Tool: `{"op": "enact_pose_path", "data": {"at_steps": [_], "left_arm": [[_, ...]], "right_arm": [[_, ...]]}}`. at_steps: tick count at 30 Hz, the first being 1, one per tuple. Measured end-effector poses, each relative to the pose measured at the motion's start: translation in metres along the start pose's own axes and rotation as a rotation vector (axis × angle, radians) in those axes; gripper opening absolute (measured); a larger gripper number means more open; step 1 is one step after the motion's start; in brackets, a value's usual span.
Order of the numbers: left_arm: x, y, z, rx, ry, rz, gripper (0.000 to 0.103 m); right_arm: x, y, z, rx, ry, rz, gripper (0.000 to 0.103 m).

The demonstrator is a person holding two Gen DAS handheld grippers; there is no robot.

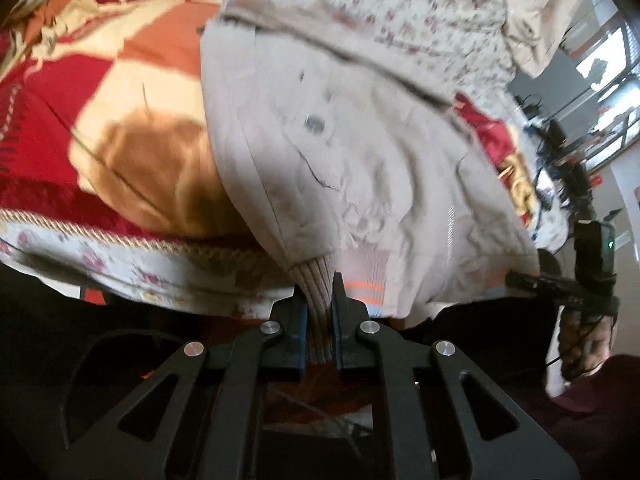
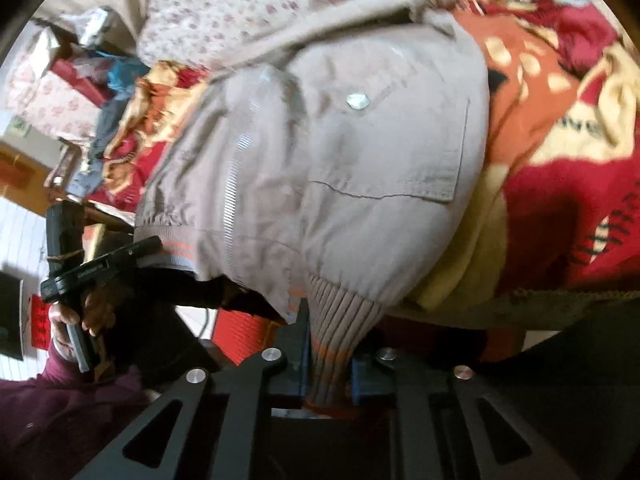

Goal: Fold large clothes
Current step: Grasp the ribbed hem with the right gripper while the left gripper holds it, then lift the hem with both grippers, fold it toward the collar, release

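A beige jacket (image 1: 360, 152) with snap buttons, a zipper and flap pockets lies on a bed, its ribbed hem toward me. My left gripper (image 1: 318, 292) is shut on the ribbed hem band (image 1: 318, 308) at one corner. The jacket also shows in the right wrist view (image 2: 340, 160), where my right gripper (image 2: 328, 344) is shut on the ribbed hem band (image 2: 336, 320) at the other corner. Each gripper appears in the other's view: the right one at the far right (image 1: 520, 280), the left one at the left (image 2: 148, 246).
A red, orange and cream blanket (image 1: 100, 100) covers the bed under the jacket, also in the right wrist view (image 2: 560, 200). A floral sheet (image 1: 380, 8) lies beyond. Cluttered furniture (image 2: 80, 80) stands beside the bed. A window (image 1: 608, 60) is at the right.
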State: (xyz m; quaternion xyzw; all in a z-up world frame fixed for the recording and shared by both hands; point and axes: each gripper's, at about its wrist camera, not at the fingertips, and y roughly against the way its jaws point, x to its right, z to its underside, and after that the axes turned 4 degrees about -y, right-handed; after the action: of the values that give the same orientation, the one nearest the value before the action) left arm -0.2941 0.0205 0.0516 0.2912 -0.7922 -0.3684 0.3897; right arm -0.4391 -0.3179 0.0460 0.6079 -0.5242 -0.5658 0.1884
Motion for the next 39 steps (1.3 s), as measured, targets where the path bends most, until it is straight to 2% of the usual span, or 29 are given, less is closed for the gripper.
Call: {"op": "enact_pose_path", "data": {"at_steps": [3, 8, 10, 14, 22, 31, 39], "left_arm": [[0.001, 0.010, -0.008, 0.027, 0.009, 0.012, 0.008], [0.005, 0.018, -0.013, 0.052, 0.002, 0.013, 0.008], [0.003, 0.020, -0.013, 0.058, 0.013, 0.017, 0.008], [0.000, 0.025, -0.017, 0.073, 0.030, 0.033, 0.008], [0.006, 0.045, -0.042, 0.159, 0.022, 0.042, 0.008], [0.006, 0.068, -0.111, 0.296, 0.008, 0.022, 0.008], [0.002, 0.060, -0.193, 0.354, 0.016, -0.012, 0.008]], "right_arm": [[-0.010, 0.017, -0.003, 0.048, 0.033, -0.023, 0.011], [-0.022, 0.029, -0.010, 0.079, 0.047, -0.079, 0.011], [-0.024, 0.033, -0.010, 0.083, 0.065, -0.061, 0.011], [-0.025, 0.038, -0.012, 0.106, 0.061, -0.085, 0.011], [-0.031, 0.059, -0.035, 0.209, 0.067, -0.150, 0.011], [-0.031, 0.090, -0.098, 0.398, 0.064, -0.159, 0.011], [-0.022, 0.093, -0.174, 0.492, 0.049, -0.087, 0.011]]}}
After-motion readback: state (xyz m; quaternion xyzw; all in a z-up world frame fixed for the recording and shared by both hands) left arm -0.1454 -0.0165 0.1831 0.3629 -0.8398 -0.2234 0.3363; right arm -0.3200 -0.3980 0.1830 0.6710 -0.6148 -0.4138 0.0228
